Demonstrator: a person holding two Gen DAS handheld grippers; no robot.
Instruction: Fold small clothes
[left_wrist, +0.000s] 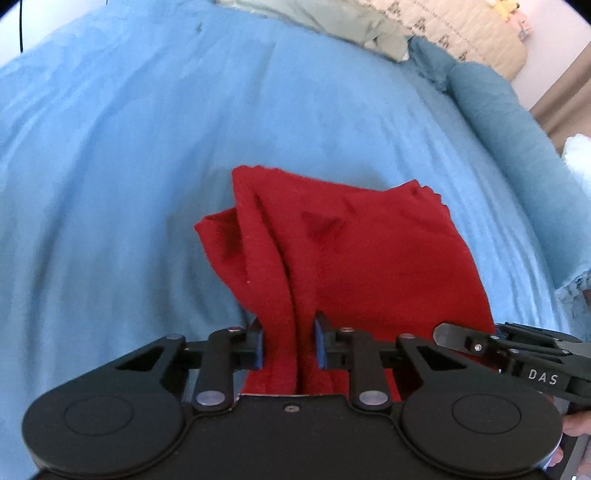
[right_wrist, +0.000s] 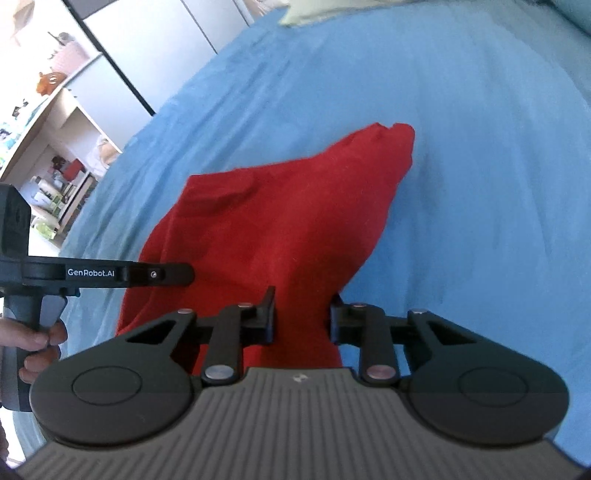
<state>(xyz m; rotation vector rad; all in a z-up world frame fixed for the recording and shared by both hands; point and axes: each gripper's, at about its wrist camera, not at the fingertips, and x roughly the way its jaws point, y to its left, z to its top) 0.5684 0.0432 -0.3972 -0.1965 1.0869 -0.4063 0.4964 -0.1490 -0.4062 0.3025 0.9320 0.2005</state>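
Observation:
A small red garment (left_wrist: 351, 251) lies bunched on the blue bedsheet (left_wrist: 129, 147). In the left wrist view my left gripper (left_wrist: 289, 343) is shut on a fold of its near edge, and the blue pads (left_wrist: 320, 345) press the cloth from both sides. My right gripper (left_wrist: 443, 332) comes in from the right at the same near edge. In the right wrist view the red garment (right_wrist: 266, 221) runs up and away, with my right gripper (right_wrist: 303, 317) shut on its near corner. My left gripper (right_wrist: 184, 274) reaches in from the left over the cloth.
A rolled blue bolster (left_wrist: 498, 122), a pale pillow (left_wrist: 332, 22) and a patterned quilt (left_wrist: 461, 33) lie at the far end of the bed. White shelves (right_wrist: 55, 147) with small items stand beyond the bed's left side. A person's hand (right_wrist: 40, 339) grips the left handle.

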